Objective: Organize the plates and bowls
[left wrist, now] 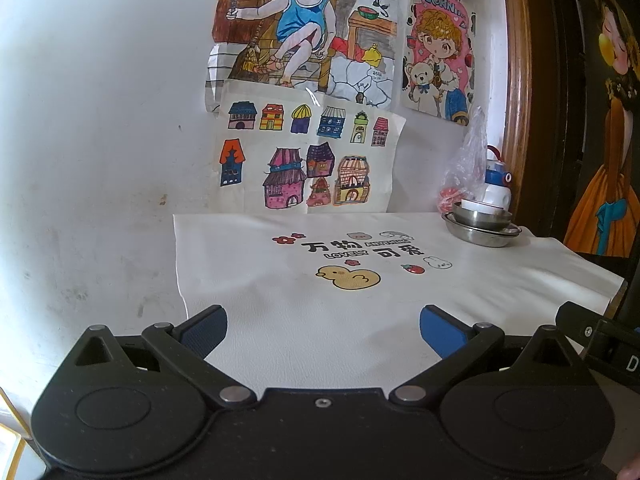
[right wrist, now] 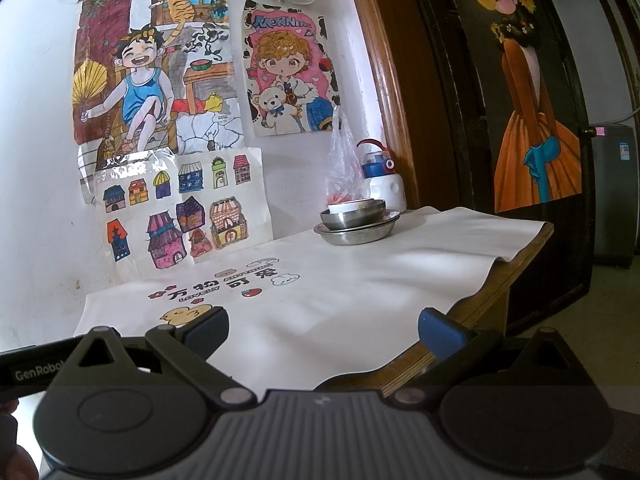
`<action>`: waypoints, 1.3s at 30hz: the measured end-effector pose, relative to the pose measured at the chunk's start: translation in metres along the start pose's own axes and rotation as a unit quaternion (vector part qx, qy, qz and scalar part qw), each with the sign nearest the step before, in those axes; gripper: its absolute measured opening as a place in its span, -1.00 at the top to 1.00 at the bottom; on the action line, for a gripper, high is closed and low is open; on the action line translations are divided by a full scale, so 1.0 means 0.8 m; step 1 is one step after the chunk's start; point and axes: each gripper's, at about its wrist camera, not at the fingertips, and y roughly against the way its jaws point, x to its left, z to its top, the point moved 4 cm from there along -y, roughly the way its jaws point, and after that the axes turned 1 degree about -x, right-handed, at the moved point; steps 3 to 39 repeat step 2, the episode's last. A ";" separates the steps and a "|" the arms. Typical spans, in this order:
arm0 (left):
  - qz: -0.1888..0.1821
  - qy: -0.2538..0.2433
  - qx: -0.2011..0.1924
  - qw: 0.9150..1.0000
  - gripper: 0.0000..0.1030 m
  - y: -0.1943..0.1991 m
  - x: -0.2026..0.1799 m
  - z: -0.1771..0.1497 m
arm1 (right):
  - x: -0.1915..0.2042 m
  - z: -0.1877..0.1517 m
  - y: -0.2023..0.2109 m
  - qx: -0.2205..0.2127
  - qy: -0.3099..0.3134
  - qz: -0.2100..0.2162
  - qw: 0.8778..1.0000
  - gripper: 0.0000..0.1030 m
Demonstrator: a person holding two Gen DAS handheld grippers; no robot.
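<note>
1. Dishes are already nested at the far right corner of the table: a white bowl (right wrist: 351, 205) sits inside a steel bowl (right wrist: 354, 218), and this one sits on steel plates (right wrist: 357, 233). In my judgement the sorting looks mostly done.
2. The left gripper (left wrist: 323, 330) and the right gripper (right wrist: 323, 332) both hang over the near part of the white mat (right wrist: 360, 280), well apart from the stack. Their jaws stand wide apart and hold nothing.
3. Risk one: the steel rims are thin and smooth (probably slippery for the blue pads (right wrist: 440, 338)), so a pinch on the rim may slide off and the whole stack may tip.
4. Risk two: a plastic bag (right wrist: 342, 160) and a white bottle (right wrist: 384, 182) stand just behind the stack, against the wall. A reach that goes too deep can knock them.
5. Risk three: the mat lies loose and wrinkled near the table edge (right wrist: 512, 276), so dragging a plate may pull it.
</note>
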 end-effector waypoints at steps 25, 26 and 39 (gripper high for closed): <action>0.001 0.000 0.000 1.000 -0.98 0.000 0.000 0.000 | 0.000 0.000 0.000 0.001 0.000 0.000 1.000 -1.00; 0.001 0.000 0.000 1.000 -0.98 0.000 0.000 0.000 | 0.000 0.000 0.000 0.001 0.000 0.000 1.000 -1.00; 0.001 0.000 0.000 1.000 -0.98 0.000 0.000 0.000 | 0.000 0.000 0.000 0.001 0.000 0.000 1.000 -1.00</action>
